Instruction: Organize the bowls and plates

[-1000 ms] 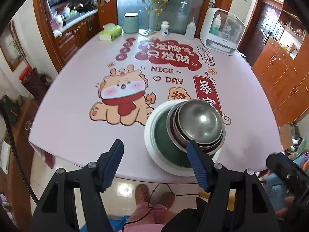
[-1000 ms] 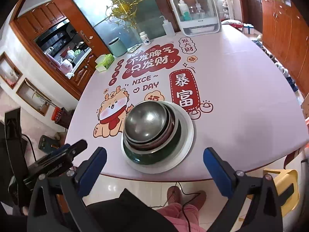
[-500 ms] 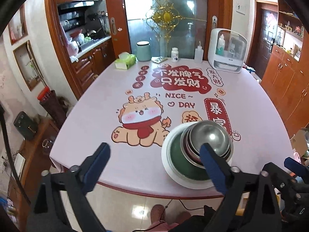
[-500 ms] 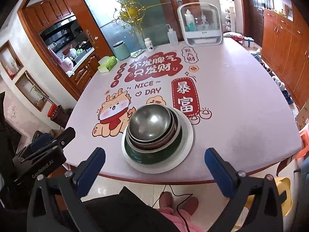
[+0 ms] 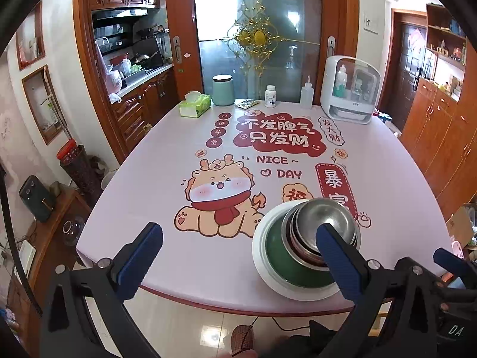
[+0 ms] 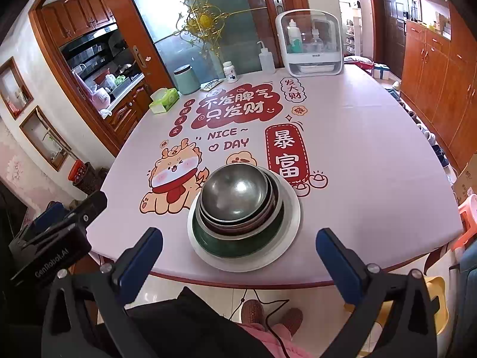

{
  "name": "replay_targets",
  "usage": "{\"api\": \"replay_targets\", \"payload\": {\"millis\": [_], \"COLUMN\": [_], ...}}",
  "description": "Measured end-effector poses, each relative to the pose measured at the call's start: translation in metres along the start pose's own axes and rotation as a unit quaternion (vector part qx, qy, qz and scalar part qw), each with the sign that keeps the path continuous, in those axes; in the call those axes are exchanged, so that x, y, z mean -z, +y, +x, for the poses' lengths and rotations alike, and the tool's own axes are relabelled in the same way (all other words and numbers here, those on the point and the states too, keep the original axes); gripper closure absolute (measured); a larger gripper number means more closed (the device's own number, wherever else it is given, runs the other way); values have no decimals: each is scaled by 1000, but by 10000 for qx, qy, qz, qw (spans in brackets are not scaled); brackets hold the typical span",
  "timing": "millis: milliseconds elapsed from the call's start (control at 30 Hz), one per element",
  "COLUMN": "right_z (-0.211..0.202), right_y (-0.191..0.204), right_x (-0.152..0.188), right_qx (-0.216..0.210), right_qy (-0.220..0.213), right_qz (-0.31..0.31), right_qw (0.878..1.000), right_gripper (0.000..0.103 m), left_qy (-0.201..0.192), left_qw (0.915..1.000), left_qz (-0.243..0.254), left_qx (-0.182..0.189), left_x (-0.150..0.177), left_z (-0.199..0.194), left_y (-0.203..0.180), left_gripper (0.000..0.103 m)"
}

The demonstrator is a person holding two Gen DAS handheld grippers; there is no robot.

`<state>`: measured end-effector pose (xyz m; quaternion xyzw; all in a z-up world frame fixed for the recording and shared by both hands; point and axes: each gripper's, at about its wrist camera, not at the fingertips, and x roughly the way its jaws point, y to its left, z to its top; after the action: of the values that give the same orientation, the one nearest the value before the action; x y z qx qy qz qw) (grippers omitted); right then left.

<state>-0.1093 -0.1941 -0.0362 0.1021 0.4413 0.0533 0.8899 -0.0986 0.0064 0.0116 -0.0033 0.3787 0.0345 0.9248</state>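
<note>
One stack stands near the table's front edge: a white plate at the bottom, a dark green bowl on it, and several steel bowls nested on top. It also shows in the left wrist view, with the plate, the green bowl and the steel bowls. My left gripper is open and empty, held back off the table's front edge, left of the stack. My right gripper is open and empty, in front of the stack and apart from it.
The pink table carries a cartoon print. At its far edge stand a tissue box, a green canister, a pill bottle, a squeeze bottle and a white dispenser box. Wooden cabinets line the right.
Both grippers have pulled back and risen away from the stack, so more of the table and room shows. The stack has not moved. Both stay open.
</note>
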Motion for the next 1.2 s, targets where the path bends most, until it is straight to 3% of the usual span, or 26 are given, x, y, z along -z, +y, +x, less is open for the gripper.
{"api": "replay_targets", "payload": {"millis": [633,1200], "right_z": [3,8], "right_y": [-5,-3], "right_x": [-2,-5], "right_qx": [191,121], "right_qy": [113,156], "right_qz": [161,95], "right_qw": [9996,9998], "right_gripper": [0,0], "left_qy": [60,35], "left_qw": [9996,9998], "left_qz": [69,43], "left_qx": [253,202], "left_x": [-6,-7], "left_z": [12,13], "left_y": [-8,-11], "left_gripper": [1,1]}}
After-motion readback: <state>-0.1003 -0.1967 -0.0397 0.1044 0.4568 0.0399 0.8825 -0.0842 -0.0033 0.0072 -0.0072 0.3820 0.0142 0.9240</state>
